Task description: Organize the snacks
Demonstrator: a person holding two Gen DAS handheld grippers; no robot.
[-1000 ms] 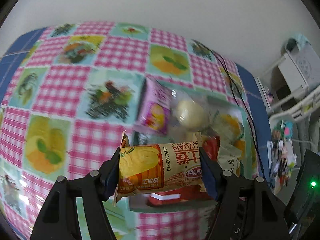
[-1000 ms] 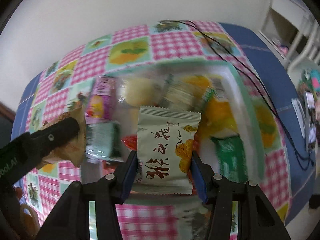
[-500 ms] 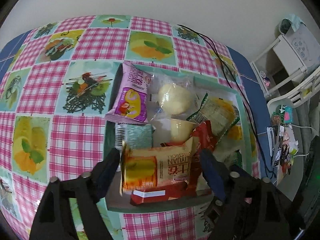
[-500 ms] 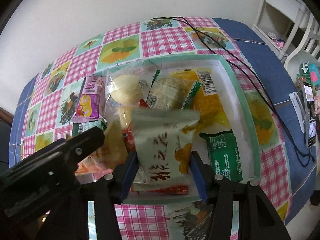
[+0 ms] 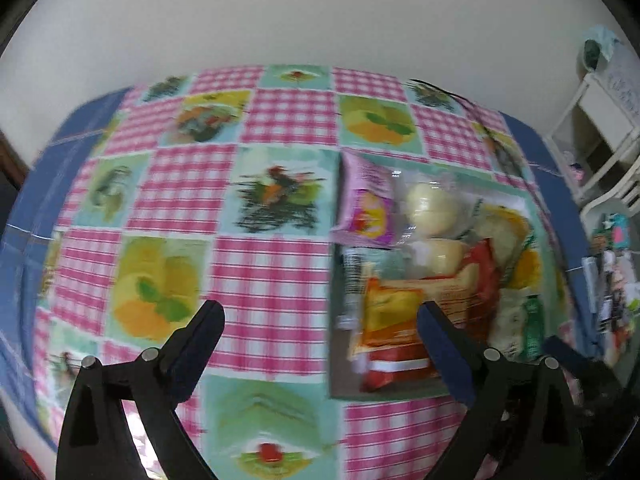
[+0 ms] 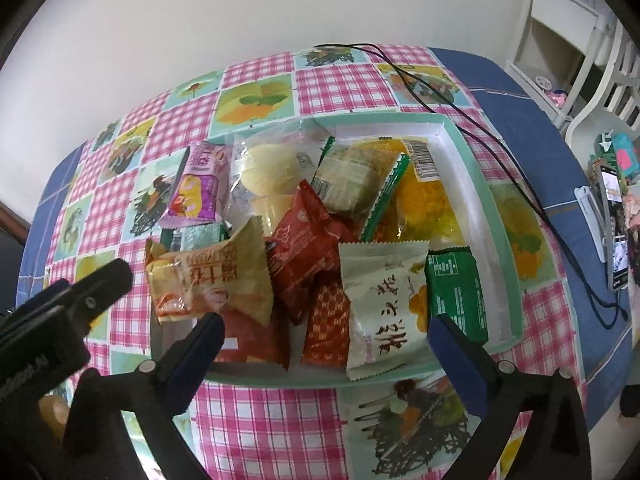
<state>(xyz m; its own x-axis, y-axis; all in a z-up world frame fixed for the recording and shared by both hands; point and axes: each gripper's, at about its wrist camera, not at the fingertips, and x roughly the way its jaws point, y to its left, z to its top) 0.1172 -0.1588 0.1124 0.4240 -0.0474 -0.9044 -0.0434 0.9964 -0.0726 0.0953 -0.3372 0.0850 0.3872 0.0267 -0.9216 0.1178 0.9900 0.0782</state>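
A white tray with a mint-green rim [image 6: 476, 184] sits on the checked tablecloth and holds several snack packets. The orange-and-tan packet [image 6: 212, 276] lies at its left side; it also shows in the left wrist view [image 5: 404, 312]. The white packet with red characters [image 6: 384, 300] lies at the tray's front. My right gripper [image 6: 324, 324] is open and empty just above the tray's front edge. My left gripper [image 5: 320, 316] is open and empty, left of the tray [image 5: 400, 394]; it also shows in the right wrist view [image 6: 96, 284].
In the tray are also a purple packet [image 6: 198, 186], red packets [image 6: 306, 244], a green packet [image 6: 456, 292] and a yellow bag [image 6: 424, 200]. A black cable [image 6: 472, 128] runs past the tray's right side. White furniture [image 6: 576, 36] stands beyond the table's right edge.
Both grippers have opened and let go of their packets, which now lie in the tray. The left gripper has swung left, away from the tray. The right gripper has pulled back slightly.
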